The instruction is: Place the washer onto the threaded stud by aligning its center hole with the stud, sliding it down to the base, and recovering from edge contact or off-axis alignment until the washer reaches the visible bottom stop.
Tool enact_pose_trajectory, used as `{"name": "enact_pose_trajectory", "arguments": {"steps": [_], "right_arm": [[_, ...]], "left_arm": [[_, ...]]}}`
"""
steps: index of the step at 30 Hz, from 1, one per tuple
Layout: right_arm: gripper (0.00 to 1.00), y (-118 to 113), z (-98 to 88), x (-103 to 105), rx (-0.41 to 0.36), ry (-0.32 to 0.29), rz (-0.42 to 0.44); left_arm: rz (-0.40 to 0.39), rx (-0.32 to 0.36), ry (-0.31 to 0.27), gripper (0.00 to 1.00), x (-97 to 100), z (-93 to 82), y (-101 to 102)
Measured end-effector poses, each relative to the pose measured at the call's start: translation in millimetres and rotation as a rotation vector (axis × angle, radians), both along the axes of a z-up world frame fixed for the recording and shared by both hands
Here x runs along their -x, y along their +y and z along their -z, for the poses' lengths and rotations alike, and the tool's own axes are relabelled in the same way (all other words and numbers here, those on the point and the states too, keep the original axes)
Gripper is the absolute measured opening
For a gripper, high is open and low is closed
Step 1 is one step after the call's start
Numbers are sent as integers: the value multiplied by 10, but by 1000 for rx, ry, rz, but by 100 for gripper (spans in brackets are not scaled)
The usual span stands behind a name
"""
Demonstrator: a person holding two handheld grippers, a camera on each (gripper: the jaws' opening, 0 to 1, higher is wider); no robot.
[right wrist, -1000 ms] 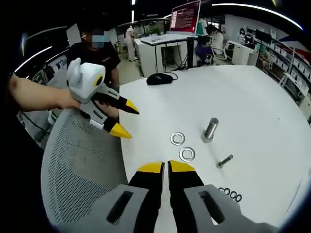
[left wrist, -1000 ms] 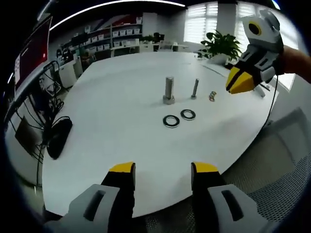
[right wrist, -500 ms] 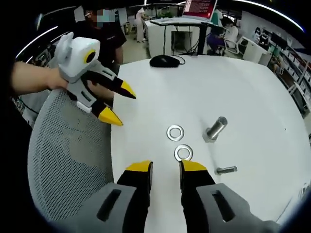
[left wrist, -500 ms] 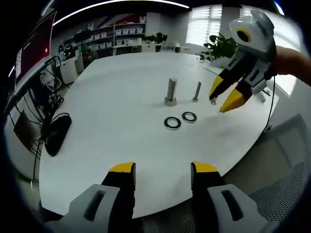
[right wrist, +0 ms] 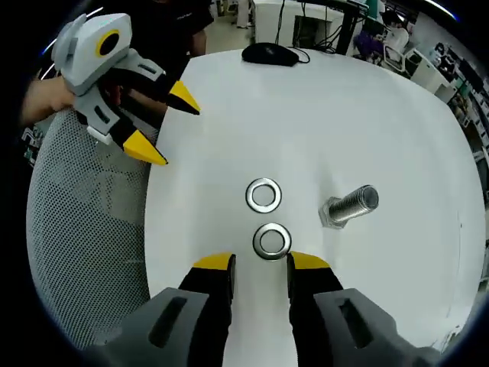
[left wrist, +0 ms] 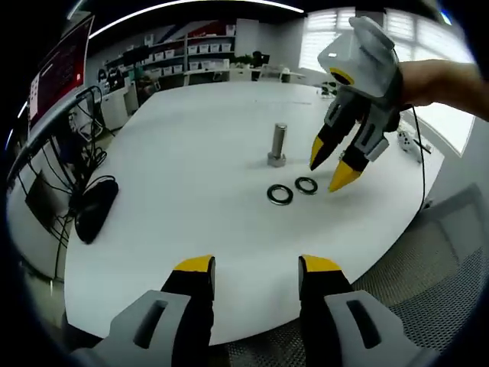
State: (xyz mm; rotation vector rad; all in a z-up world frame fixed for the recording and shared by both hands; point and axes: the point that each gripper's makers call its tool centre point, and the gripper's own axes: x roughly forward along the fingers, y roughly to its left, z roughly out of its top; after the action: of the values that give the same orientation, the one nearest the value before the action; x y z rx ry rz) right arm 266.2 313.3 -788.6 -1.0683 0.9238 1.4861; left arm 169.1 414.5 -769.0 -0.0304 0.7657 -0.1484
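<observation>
While the right gripper (right wrist: 260, 262) is held parted and empty just over the nearer washer (right wrist: 271, 240), the left gripper (left wrist: 255, 265) is held apart, empty too.

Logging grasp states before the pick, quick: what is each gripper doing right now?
Left gripper: open, holding nothing, back at the table's edge.
Right gripper: open, empty, jaws just short of the nearer washer.
</observation>
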Motion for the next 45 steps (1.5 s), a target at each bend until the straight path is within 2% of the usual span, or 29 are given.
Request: {"name": "enact_pose_trajectory", "arguments": {"steps": [8,9,11,13,15,22,28,31,36,45], "right_arm": [[31,30,130,-15,57,-30,-93],[31,46,114,-9,57,-33,-132],[31,41,118,-12,81,-34,-118],[32,35,118,-11,97,-43,-163],[32,35,123,-4,102,-46,-149],[32,69,125,-13,93,-43,-185],[29,124,131,-43,102,-42,-148],[26,112,133,-54,118,-54,-191],[24,113,130,-56,126,-57,-190],[24,109,121,-41,81,-63,-173]], "left_arm": [[-10,0,-3,41,-9,6,24],[-10,-1,-2,41,-7,7,24],[-15,-1,-1,41,-4,5,28],[-19,-1,1,40,-2,7,35],[-19,-2,0,40,-3,7,35],[-22,-3,5,39,5,12,39],[-27,0,1,39,-1,8,46],[-29,2,0,38,-1,2,44],[-32,3,0,38,-1,4,50],[-37,7,-2,37,-2,1,54]]}}
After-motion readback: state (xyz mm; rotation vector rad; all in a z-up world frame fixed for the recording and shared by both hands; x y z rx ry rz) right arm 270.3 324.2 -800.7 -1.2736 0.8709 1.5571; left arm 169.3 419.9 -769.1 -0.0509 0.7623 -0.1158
